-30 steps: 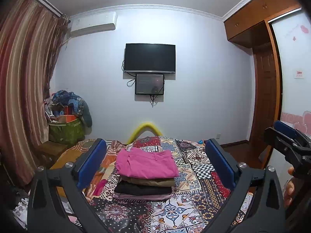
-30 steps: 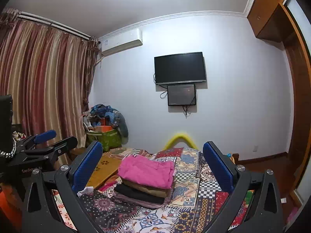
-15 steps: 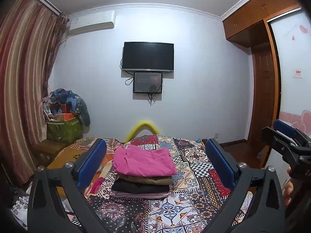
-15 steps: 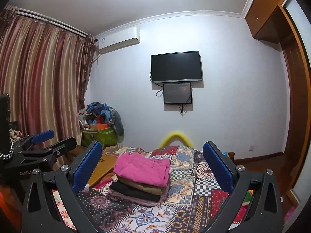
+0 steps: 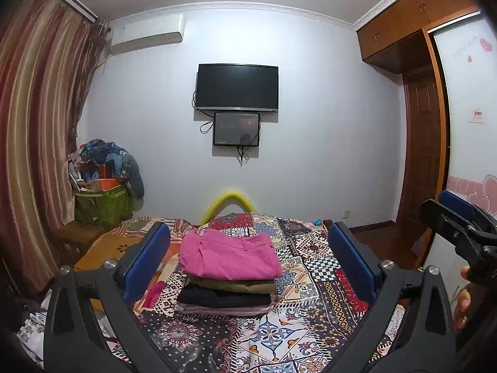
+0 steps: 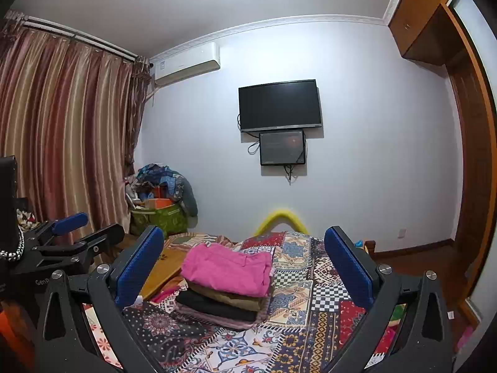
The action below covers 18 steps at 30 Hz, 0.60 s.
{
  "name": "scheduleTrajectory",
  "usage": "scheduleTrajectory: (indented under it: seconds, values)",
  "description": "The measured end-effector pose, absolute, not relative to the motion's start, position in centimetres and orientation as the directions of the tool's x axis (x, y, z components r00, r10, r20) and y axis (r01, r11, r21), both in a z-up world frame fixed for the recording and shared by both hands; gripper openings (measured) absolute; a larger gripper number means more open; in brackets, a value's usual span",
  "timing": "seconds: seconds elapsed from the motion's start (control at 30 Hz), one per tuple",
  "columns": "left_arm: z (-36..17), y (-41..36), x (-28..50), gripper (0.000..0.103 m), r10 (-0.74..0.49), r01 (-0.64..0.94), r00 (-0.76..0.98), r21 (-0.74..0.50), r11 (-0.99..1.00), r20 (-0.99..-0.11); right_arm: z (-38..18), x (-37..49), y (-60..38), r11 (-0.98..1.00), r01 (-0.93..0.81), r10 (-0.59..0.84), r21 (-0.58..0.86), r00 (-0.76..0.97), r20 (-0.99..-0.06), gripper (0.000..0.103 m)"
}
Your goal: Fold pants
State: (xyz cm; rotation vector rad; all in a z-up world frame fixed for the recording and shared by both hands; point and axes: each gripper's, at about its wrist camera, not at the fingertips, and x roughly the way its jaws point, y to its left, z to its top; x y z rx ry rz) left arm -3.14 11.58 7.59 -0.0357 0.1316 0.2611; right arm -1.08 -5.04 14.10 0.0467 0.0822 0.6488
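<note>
The pink pants (image 5: 230, 258) lie folded on top of a stack of folded clothes (image 5: 225, 297) in the middle of the bed (image 5: 313, 267), so the folding looks finished. Both the left hand-held gripper (image 5: 248, 261) and the right hand-held gripper (image 6: 245, 267) hang released and empty above the near quilt. The bed's edges lie well apart from the stack, leaving free room around it.

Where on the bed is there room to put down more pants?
The patchwork bedspread lies bare to the right of the folded stack, out to the bed's right edge, and in front of it too. Behind the pink pants, a strip runs toward the yellow arch. Left of the stack is crowded: rumpled cloth.
</note>
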Motion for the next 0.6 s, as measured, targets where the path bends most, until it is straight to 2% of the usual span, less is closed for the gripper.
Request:
scheduleTrajectory:
  seconds: [0.6]
  values:
    - [7.66,11.03,-2.97,0.103,0.231,-0.233,0.963,0.003,0.973,-0.136,14.25,-0.85,-5.68,0.799,-0.595,0.601,0.09,0.797,-0.064,0.103]
